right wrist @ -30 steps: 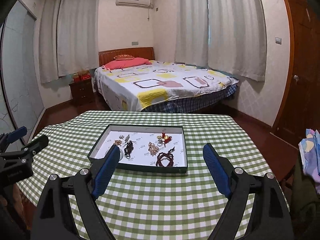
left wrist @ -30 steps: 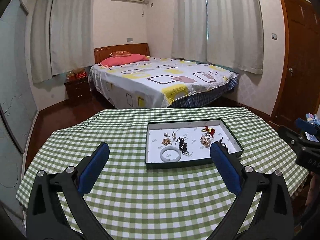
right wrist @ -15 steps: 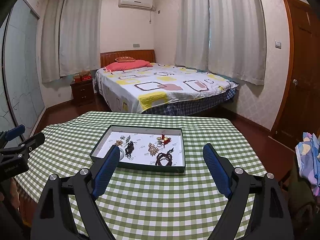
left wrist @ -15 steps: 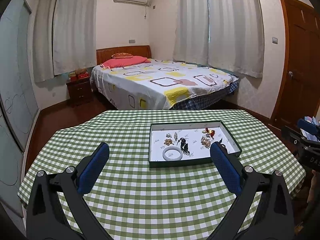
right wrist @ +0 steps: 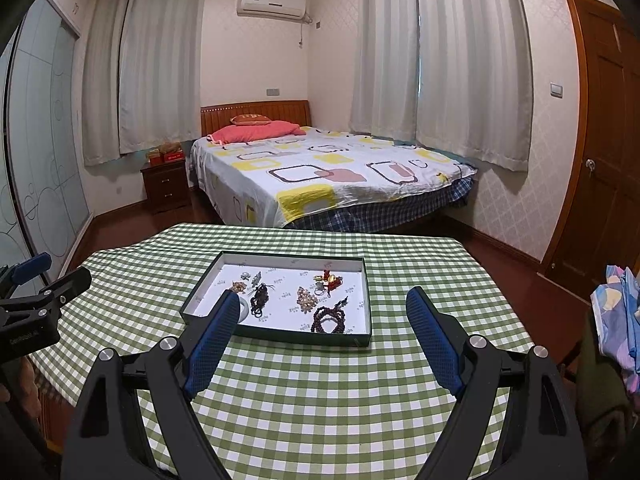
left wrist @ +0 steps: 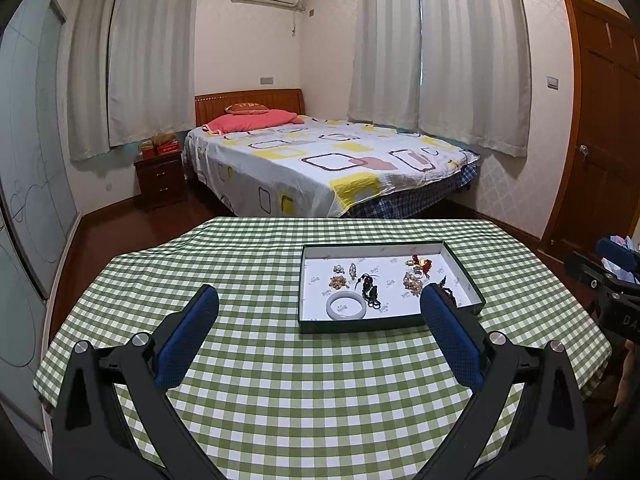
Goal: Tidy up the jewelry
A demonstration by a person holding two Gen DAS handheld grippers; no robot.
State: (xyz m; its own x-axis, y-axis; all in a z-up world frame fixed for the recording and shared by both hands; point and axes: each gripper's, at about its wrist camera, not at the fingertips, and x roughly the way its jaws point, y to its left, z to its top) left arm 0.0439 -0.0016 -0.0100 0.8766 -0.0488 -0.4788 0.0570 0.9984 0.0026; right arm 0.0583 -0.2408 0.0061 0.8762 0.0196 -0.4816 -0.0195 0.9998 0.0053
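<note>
A shallow dark green tray (left wrist: pixel 460 264) (right wrist: pixel 360 300) with a white floor lies on the green checked tablecloth (left wrist: pixel 280 360). In it lie several pieces of jewelry: a pale jade bangle (left wrist: pixel 346 307), black beads (left wrist: pixel 370 290) (right wrist: pixel 260 300), a dark red bead bracelet (right wrist: pixel 330 318), a gold cluster (left wrist: pixel 412 282) (right wrist: pixel 306 300) and a red and gold charm (left wrist: pixel 422 260) (right wrist: pixel 330 278). My left gripper (left wrist: pixel 318 304) hangs open above the cloth, short of the tray. My right gripper (right wrist: pixel 324 304) is open too, with nothing between its fingers, and its left finger hides part of the bangle.
Beyond the table (right wrist: pixel 400 380) stands a bed (left wrist: pixel 320 160) with a patterned cover, a nightstand (left wrist: pixel 160 180) to its left, and a wooden door (left wrist: pixel 600 120) at the right. Folded patterned cloth (right wrist: pixel 616 312) lies at the right edge of the right wrist view.
Both wrist views have drawn back slightly from the tray, so it looks a little smaller and farther. Both grippers stay open and empty, and nothing in the tray has moved.
</note>
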